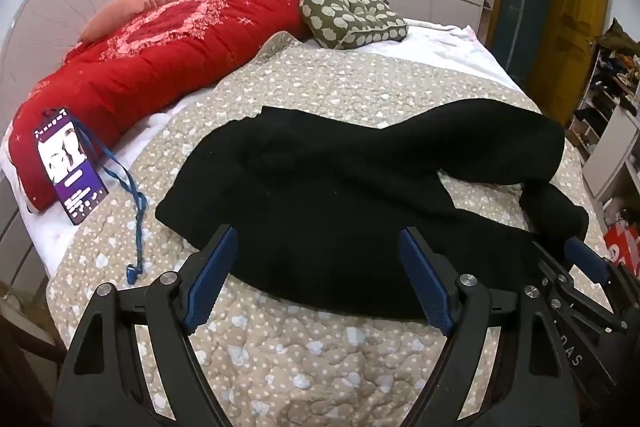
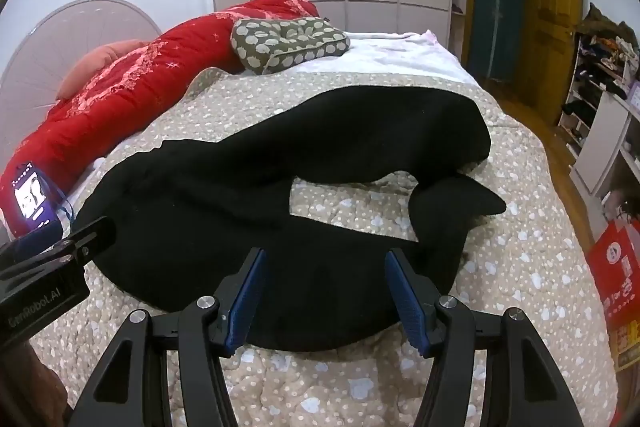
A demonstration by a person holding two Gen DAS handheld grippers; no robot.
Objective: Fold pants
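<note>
Black pants (image 1: 340, 195) lie spread and rumpled on the beige quilted bedspread (image 1: 320, 359), one leg curling back toward the right. My left gripper (image 1: 318, 247) hovers open just above the near edge of the pants, nothing between its blue pads (image 1: 210, 279). In the right wrist view the same pants (image 2: 224, 195) fill the middle, and my right gripper (image 2: 325, 267) stands open over their near edge, its pads (image 2: 248, 303) clear of the cloth. The right gripper's fingers (image 1: 584, 259) show at the right of the left wrist view; the left gripper's body (image 2: 48, 267) shows at the left of the right wrist view.
A red duvet (image 1: 140, 67) runs along the bed's far left side. A green patterned cushion (image 1: 352, 17) sits at the back. A purple badge (image 1: 70, 167) on a blue lanyard lies left of the pants. Wardrobes, a yellow door (image 2: 552, 39) and shelves (image 2: 600, 87) stand beyond the bed.
</note>
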